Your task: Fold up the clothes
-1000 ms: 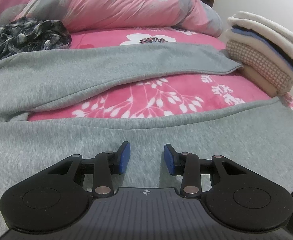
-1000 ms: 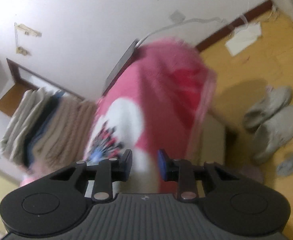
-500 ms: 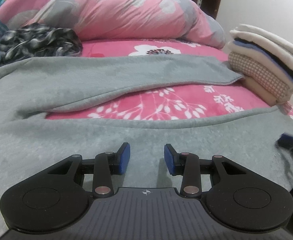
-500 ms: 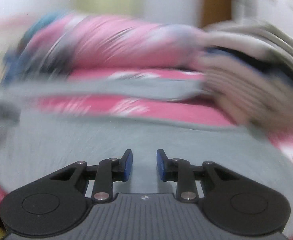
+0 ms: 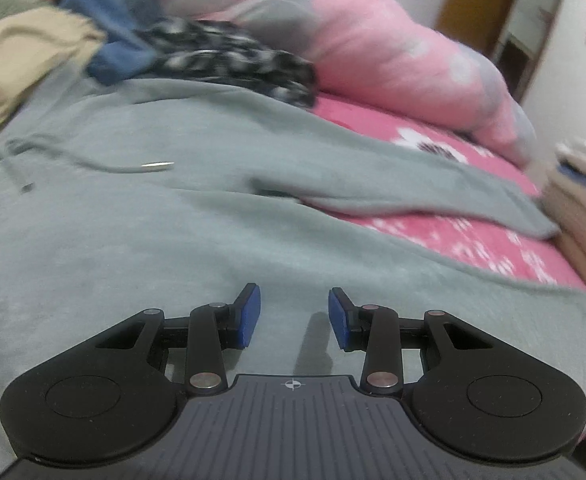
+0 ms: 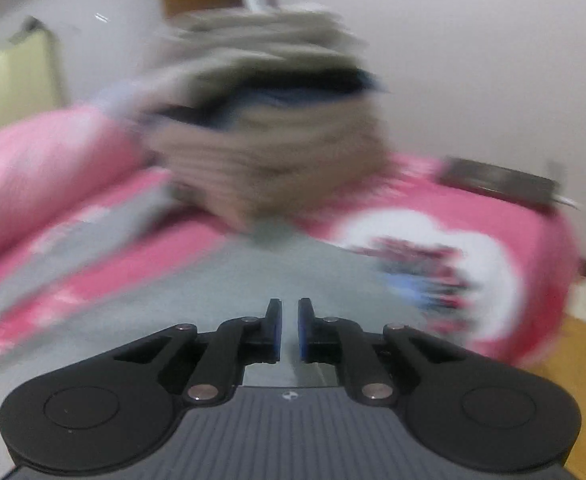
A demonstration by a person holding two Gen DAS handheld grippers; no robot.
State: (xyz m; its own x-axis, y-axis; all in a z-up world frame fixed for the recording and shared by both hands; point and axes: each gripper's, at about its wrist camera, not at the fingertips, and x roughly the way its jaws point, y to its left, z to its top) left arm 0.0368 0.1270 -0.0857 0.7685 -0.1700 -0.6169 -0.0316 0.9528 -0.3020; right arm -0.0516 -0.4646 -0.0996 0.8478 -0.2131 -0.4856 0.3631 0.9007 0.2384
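A grey hooded sweatshirt (image 5: 173, 220) lies spread over the pink floral bed (image 5: 473, 236), one sleeve (image 5: 413, 184) stretched to the right, a drawstring tip (image 5: 157, 166) near its neck. My left gripper (image 5: 294, 312) hovers open just over the sweatshirt's body, nothing between its pads. My right gripper (image 6: 289, 328) is over the grey cloth (image 6: 253, 280) near the bed's corner; its jaws are closing, a narrow slit remains, and I see nothing pinched. A stack of folded clothes (image 6: 269, 120) stands ahead of it, blurred.
A pink quilt (image 5: 393, 52) is rolled along the back. Loose garments lie at the far left: a black-and-white plaid one (image 5: 233, 60), a blue one (image 5: 109, 52), a beige one (image 5: 25, 48). The folded stack (image 5: 585, 208) edges the right. Wooden floor (image 6: 573, 360) lies beyond the bed.
The left view has swung left over the sweatshirt, bringing the loose pile into sight. The right view rolled upright, turned from the floor to the folded stack, and its jaws narrowed.
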